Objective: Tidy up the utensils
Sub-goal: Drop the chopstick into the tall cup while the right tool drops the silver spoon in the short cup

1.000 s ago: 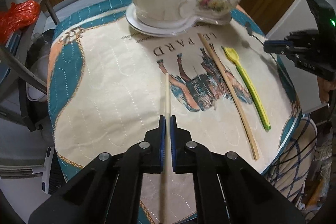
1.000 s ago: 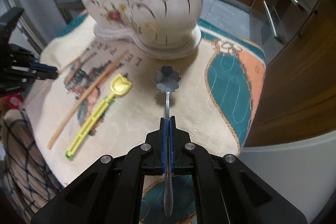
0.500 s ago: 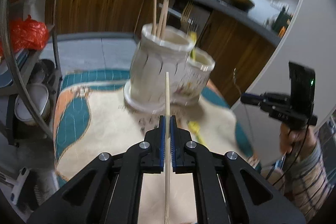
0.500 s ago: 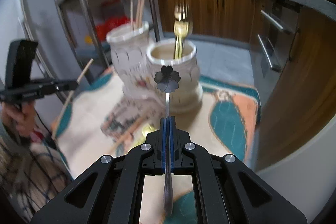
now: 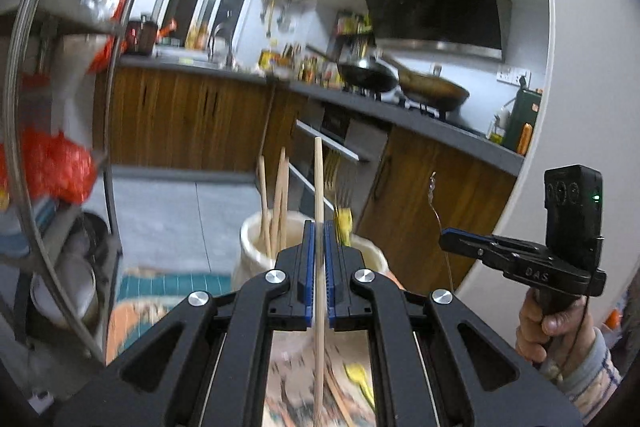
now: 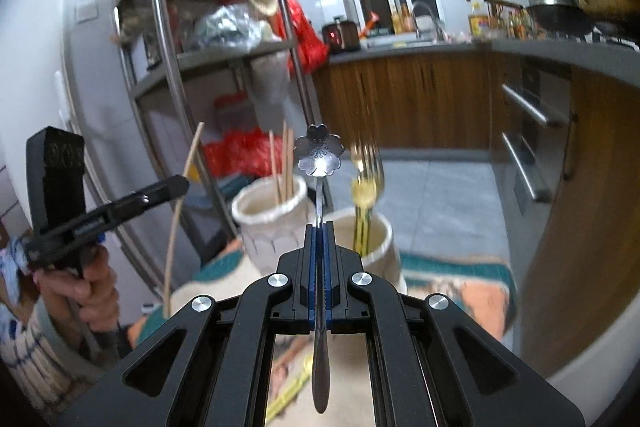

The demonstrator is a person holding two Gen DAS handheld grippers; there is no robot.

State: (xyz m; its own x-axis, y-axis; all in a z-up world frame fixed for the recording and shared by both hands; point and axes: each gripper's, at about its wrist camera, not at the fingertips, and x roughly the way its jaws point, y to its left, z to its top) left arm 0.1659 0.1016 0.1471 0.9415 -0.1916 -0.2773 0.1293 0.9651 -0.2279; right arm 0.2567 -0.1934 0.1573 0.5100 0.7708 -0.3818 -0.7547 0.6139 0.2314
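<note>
My left gripper (image 5: 319,227) is shut on a wooden chopstick (image 5: 318,183) that stands upright, lifted above the table. Behind it a white ceramic holder (image 5: 256,247) holds several chopsticks (image 5: 276,203). My right gripper (image 6: 319,227) is shut on a metal spoon with a flower-shaped bowl (image 6: 319,155), held upright. In the right wrist view the chopstick holder (image 6: 268,215) stands left of a second white holder (image 6: 380,239) with a gold fork and a yellow utensil (image 6: 366,187). The left gripper (image 6: 176,185) with its chopstick (image 6: 182,195) also shows there.
A yellow utensil (image 5: 358,377) and another chopstick (image 5: 336,395) lie on the patterned table cloth (image 6: 452,291) below. A metal shelf rack (image 6: 224,39) stands at the left. Wooden kitchen cabinets (image 5: 192,119) and a counter with pans (image 5: 400,75) lie behind.
Both grippers have risen and tilted up from the table, each carrying its utensil. The views now look over the holders into the kitchen.
</note>
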